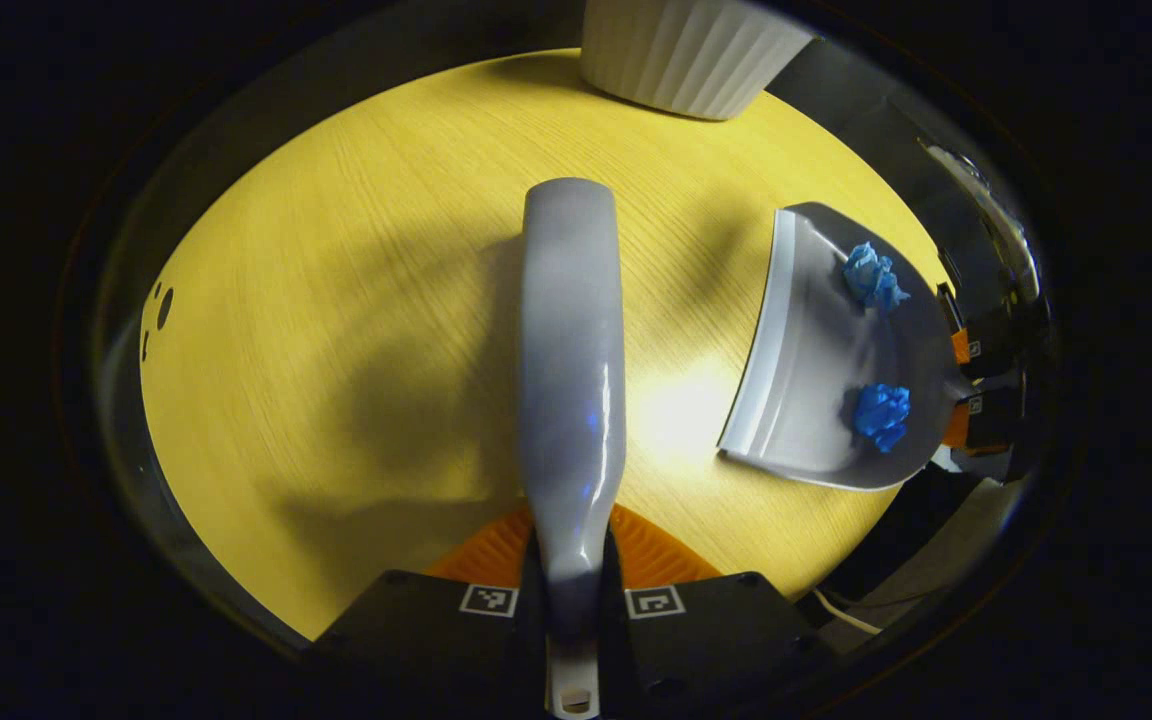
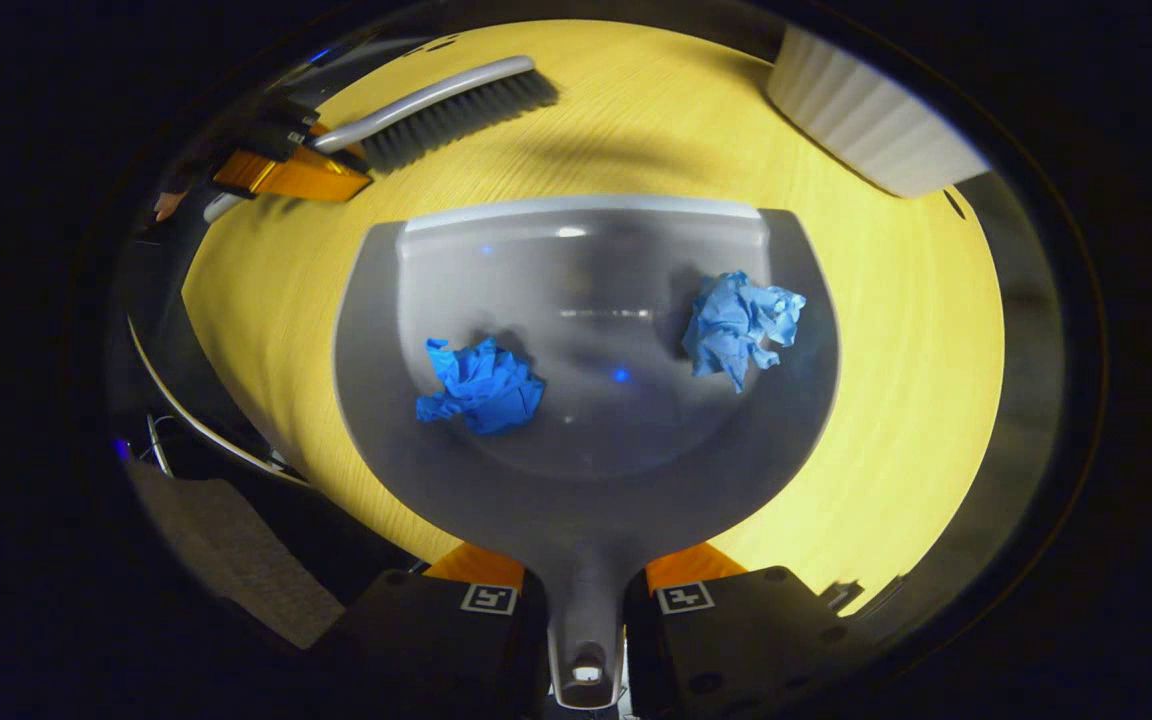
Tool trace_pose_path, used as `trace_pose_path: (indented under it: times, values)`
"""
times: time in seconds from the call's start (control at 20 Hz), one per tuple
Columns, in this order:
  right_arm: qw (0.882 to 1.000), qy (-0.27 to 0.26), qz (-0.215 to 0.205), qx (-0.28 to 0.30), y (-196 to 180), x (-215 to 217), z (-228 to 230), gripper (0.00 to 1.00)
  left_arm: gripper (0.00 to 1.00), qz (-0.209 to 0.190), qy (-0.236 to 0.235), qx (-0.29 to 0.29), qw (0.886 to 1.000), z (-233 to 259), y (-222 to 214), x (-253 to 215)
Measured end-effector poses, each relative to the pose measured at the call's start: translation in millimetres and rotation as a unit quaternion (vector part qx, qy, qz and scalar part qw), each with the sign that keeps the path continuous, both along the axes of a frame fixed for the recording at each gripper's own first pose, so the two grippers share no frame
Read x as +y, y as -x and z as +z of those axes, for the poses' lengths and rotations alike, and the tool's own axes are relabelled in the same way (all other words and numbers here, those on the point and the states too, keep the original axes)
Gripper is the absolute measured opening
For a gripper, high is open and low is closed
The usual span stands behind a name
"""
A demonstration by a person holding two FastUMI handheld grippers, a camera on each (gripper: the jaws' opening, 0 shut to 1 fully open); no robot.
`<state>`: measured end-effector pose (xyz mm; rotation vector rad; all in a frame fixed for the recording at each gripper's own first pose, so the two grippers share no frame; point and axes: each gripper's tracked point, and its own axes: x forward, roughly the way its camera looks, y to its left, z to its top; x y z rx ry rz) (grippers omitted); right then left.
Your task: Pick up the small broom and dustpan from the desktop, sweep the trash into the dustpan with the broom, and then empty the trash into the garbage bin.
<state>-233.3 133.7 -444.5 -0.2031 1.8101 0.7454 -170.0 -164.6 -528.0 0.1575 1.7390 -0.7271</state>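
Right gripper clamped on dustpan handle; two blue wads lie inside pan, pan above yellow worktop. Left gripper clamped on broom handle. White ribbed bin at far right. Sweeping looks done; next judged: carry pan level, lip slightly raised, tip over bin, broom kept clear.

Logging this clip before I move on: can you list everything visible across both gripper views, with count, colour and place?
Broom: 1, grey handle, dark bristles; held over the table.
Dustpan: 1, grey; held over the table, handle between the right gripper's fingers.
Crumpled paper: 2, blue; both in the dustpan, one left, one right.
Garbage bin: 1, white, ribbed; far table edge.
Table: 1, yellow wood grain.
Left gripper: shut on the broom handle.
Right gripper: shut on the dustpan handle.
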Motion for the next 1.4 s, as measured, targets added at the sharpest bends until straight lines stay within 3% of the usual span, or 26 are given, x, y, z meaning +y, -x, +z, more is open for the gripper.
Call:
trace_pose_path:
  times: [0.3,0.45,0.8,1.0,1.25,1.3,1.4]
  values:
    - [0.995,0.016,-0.088,-0.035,-43.5,10.1,37.9,0.36,0.24,-0.019,0.000,0.000,1.000,0.3,-4.9,4.1]
    - [0.988,0.025,-0.141,-0.052,-42.1,14.0,50.5,0.34,0.24,-0.021,0.009,-0.001,1.000,1.1,-5.2,3.5]
    - [0.959,0.065,-0.247,-0.120,-121.3,-12.6,101.8,0.34,0.24,-0.031,0.019,-0.007,0.999,1.9,-8.6,3.7]
    - [0.940,0.104,-0.274,-0.174,-175.1,-28.5,108.5,0.34,0.24,-0.039,0.019,-0.004,0.999,4.0,-10.3,4.9]
    - [0.923,0.108,-0.295,-0.223,-239.5,-6.9,87.3,0.34,0.24,-0.042,0.021,-0.003,0.999,4.3,-10.7,5.1]
    - [0.921,0.109,-0.295,-0.231,-252.3,-5.5,83.3,0.34,0.27,-0.042,0.021,-0.003,0.999,2.6,-9.7,5.2]
    - [0.920,0.130,-0.267,-0.254,-266.2,1.4,69.5,0.34,0.24,-0.042,0.020,-0.002,0.999,3.2,-10.2,4.9]
